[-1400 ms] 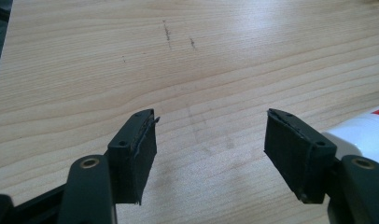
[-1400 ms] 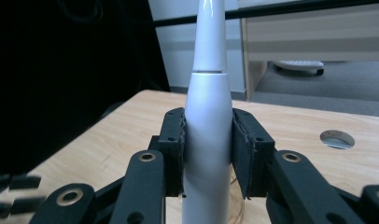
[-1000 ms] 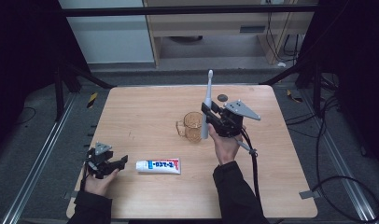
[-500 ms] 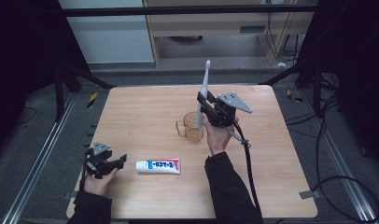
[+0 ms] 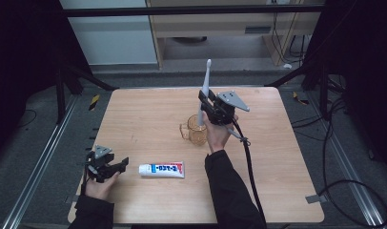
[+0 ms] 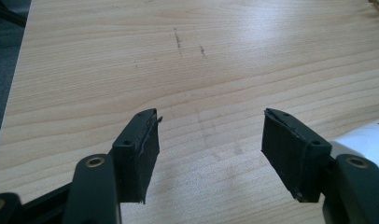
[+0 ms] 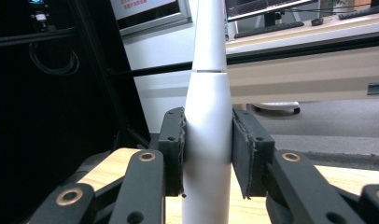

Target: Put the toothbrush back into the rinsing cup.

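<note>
Two claws work over a wooden counter (image 5: 148, 114). Right claw (image 5: 206, 101), raised near the counter's centre, is clenched on a white toothbrush (image 5: 204, 90) standing nearly upright, its lower end in a clear mug (image 5: 196, 130). Left claw (image 5: 116, 166), at 8 o'clock, rests released, jaws apart. Toothpaste (image 5: 161, 169) lies just beside it, toward 3 o'clock.

Pale wood-grain table (image 6: 225, 56), smooth matt white plastic toothbrush (image 7: 208, 140), clear amber cup (image 5: 197, 133)
</note>
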A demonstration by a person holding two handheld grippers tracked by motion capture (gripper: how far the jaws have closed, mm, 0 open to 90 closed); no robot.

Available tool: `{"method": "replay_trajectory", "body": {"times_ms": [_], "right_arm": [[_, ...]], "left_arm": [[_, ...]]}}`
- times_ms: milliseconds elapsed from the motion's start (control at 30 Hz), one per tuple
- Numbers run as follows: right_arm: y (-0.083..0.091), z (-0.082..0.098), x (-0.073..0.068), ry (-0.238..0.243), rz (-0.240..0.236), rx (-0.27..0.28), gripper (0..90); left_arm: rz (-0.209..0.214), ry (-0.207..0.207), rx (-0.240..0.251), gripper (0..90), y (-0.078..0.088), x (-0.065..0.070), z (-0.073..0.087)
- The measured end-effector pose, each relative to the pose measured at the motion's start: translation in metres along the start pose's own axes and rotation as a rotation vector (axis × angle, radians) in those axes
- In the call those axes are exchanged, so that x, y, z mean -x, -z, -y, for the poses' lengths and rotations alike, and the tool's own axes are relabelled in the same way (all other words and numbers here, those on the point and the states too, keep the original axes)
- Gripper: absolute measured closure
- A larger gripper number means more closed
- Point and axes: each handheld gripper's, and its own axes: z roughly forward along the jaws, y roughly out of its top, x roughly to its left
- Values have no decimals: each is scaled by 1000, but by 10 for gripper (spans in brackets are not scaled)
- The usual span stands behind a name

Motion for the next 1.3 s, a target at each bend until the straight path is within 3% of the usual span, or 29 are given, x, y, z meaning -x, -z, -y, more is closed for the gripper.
{"method": "replay_trajectory", "body": {"times_ms": [233, 633, 1300], "right_arm": [[-6, 4, 7, 23, 20, -12, 670], [-12, 8, 13, 24, 31, -17, 670], [-20, 28, 18, 44, 43, -76, 669]], "left_arm": [[0, -1, 0, 366, 0, 0, 0], [0, -1, 0, 369, 0, 0, 0], [-1, -2, 0, 369, 0, 0, 0]]}}
